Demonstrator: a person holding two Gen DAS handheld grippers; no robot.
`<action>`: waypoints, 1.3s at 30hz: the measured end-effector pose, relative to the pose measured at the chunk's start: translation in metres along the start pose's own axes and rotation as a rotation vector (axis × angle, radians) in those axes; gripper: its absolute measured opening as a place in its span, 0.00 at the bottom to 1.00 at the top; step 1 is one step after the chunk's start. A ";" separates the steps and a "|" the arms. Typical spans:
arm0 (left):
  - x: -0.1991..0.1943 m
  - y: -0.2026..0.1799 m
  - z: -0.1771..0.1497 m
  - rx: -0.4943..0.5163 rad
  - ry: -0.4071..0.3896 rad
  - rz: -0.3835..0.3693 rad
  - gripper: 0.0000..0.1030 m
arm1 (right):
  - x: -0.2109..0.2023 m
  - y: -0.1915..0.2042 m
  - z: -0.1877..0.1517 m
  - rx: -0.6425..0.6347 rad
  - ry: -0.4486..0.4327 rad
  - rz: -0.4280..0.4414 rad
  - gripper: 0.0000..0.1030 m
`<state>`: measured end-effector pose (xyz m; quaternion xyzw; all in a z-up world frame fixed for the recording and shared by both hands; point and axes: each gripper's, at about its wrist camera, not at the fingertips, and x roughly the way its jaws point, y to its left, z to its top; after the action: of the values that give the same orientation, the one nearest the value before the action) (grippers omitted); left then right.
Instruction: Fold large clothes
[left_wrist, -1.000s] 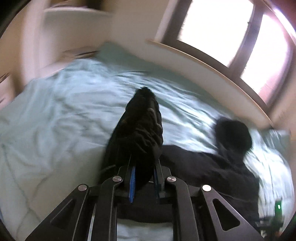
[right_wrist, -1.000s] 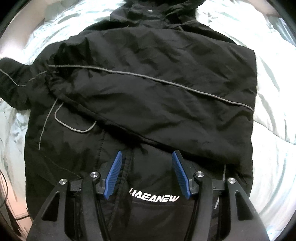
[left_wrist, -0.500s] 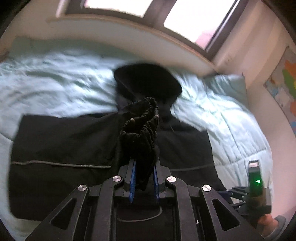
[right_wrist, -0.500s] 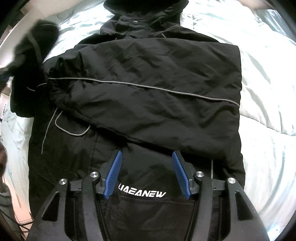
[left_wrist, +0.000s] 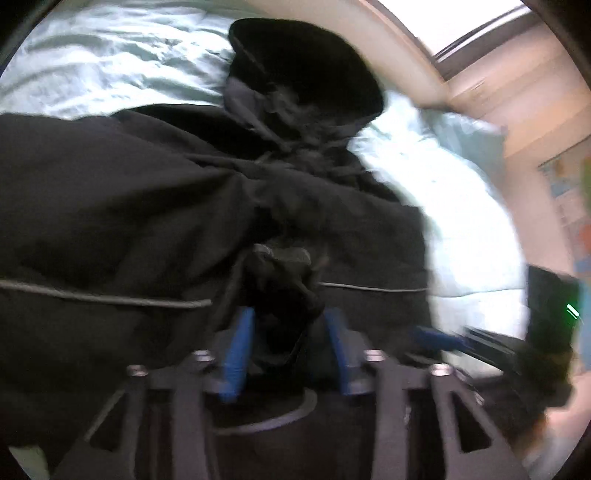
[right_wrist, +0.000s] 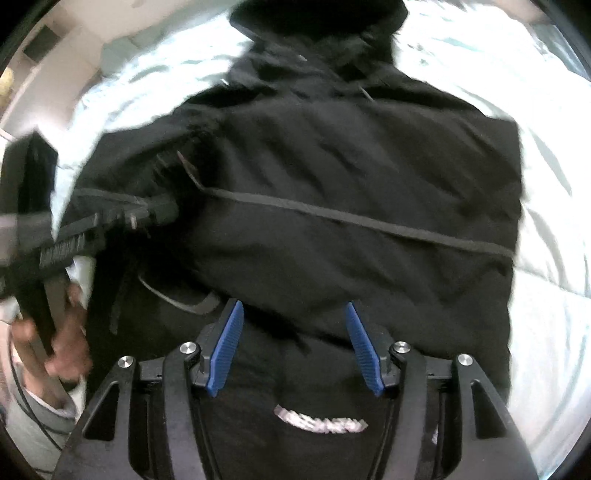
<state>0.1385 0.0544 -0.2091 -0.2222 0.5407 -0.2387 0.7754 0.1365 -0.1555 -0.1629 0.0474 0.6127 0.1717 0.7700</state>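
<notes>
Jacket (right_wrist: 351, 206) spread on bed (right_wrist: 554, 314), frame centre, sleeves folded across. Left gripper (left_wrist: 284, 325) opening, cuff (left_wrist: 280, 291) loose between the jaws. Right gripper (right_wrist: 295, 347) opening, empty, above hem. Risk: released cuff may slide off, undoing the fold.

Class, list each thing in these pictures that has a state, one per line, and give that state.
Jacket: spread on the bed, sleeves folded across.
Sleeve cuff: between the left tool's pads.
Left tool: jaws opening.
Right tool: jaws opening, nothing between them.
Hood: lying flat.
</notes>
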 end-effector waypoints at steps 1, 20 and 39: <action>-0.005 0.000 -0.001 -0.009 -0.003 -0.024 0.59 | 0.000 0.003 0.006 -0.002 -0.009 0.014 0.63; -0.101 0.035 -0.008 -0.043 -0.168 0.220 0.60 | 0.087 0.030 0.071 0.209 0.074 0.245 0.66; -0.055 0.016 0.026 0.024 -0.154 0.243 0.60 | -0.072 -0.094 0.017 0.108 -0.193 -0.186 0.35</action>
<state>0.1482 0.1025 -0.1699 -0.1634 0.4994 -0.1320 0.8405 0.1588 -0.2646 -0.1181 0.0483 0.5460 0.0610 0.8342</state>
